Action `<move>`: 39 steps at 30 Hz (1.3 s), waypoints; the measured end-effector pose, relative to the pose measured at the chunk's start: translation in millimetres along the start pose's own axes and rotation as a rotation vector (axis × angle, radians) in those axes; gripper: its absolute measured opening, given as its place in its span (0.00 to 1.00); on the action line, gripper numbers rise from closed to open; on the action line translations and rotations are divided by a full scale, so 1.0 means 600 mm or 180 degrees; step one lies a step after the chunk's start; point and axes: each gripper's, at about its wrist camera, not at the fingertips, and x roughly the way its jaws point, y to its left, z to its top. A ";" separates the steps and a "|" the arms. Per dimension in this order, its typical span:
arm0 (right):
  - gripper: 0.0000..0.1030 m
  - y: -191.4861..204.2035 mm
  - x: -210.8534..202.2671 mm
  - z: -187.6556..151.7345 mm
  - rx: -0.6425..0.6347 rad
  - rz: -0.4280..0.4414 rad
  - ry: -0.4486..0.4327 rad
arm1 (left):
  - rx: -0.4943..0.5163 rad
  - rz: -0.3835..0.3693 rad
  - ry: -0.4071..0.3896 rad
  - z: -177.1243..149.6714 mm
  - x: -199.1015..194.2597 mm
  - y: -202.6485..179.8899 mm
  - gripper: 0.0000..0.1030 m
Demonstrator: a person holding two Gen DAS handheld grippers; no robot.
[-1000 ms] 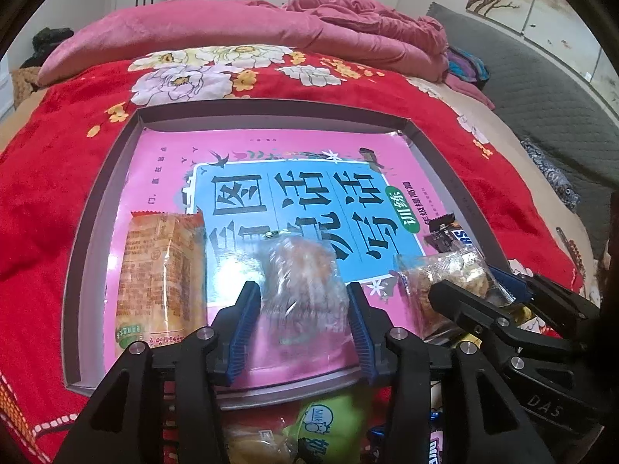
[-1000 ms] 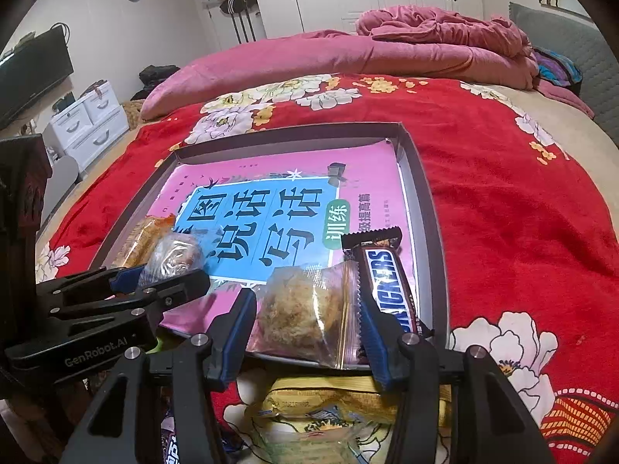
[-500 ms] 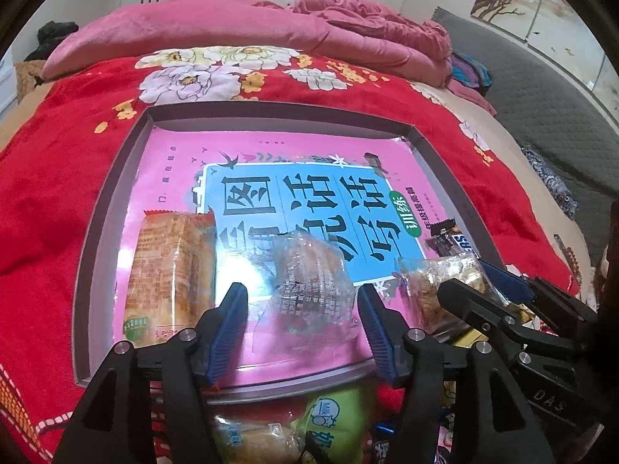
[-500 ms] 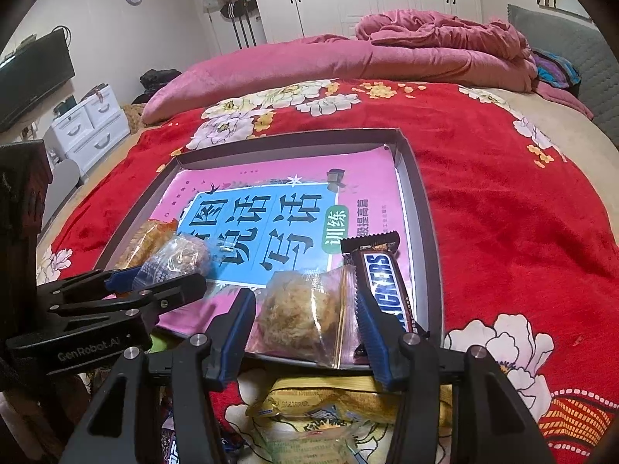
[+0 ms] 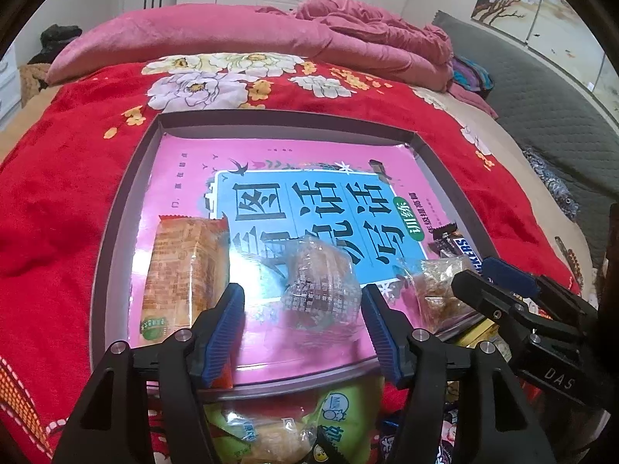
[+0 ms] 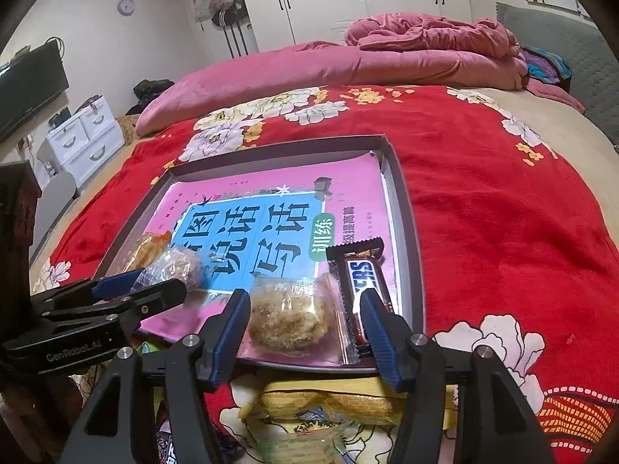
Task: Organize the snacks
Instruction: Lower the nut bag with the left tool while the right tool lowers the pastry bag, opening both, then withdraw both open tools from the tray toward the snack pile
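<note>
Shallow grey tray (image 5: 116,255) on a bed with a red flowered blanket (image 5: 58,193), lined with a pink and blue book cover (image 5: 309,201); all places below given relative to this tray

Inside the tray, along its near edge, four snacks in a row: orange cracker pack (image 5: 185,270) near the left wall, long axis running from near edge to far edge; clear-wrapped round cake (image 5: 321,282) in the middle; shredded-topped pastry in a clear bag (image 6: 288,315) further right; Snickers bar (image 6: 363,282) beside the right wall, long axis also near to far

Left gripper (image 5: 305,328) over the near edge, tilted down, jaws spread and just now widening, straddling the round cake with gaps on both sides, so not pinching it. Cake lying flat on the book cover, straight ahead of the jaws

Right gripper (image 6: 303,334) likewise over the near edge, tilted down, jaws spread and just now widening, the pastry bag between them but free of the pads; right blue pad overlapping the Snickers bar in view, contact not certain

Outside the tray, just short of its near edge, more loose snacks on the blanket: a green pack (image 5: 336,410) below the left gripper, a yellow pack (image 6: 329,402) below the right gripper

Likely judgement: both snacks released in place, each gripper nearest to the pack beneath it for the coming pick
</note>
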 end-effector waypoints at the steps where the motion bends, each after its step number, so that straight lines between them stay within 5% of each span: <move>1: 0.60 0.000 -0.001 0.000 -0.0001 -0.0005 -0.0005 | 0.0001 0.0001 -0.0009 0.000 -0.001 0.001 0.63; 28: 0.73 -0.038 -0.047 0.011 0.0249 -0.0017 -0.0359 | -0.0122 -0.0029 -0.0212 0.000 -0.045 0.032 0.71; 39: 0.75 -0.057 -0.056 0.004 0.0323 -0.0027 -0.0375 | -0.0206 0.0134 -0.0313 -0.006 -0.070 0.049 0.74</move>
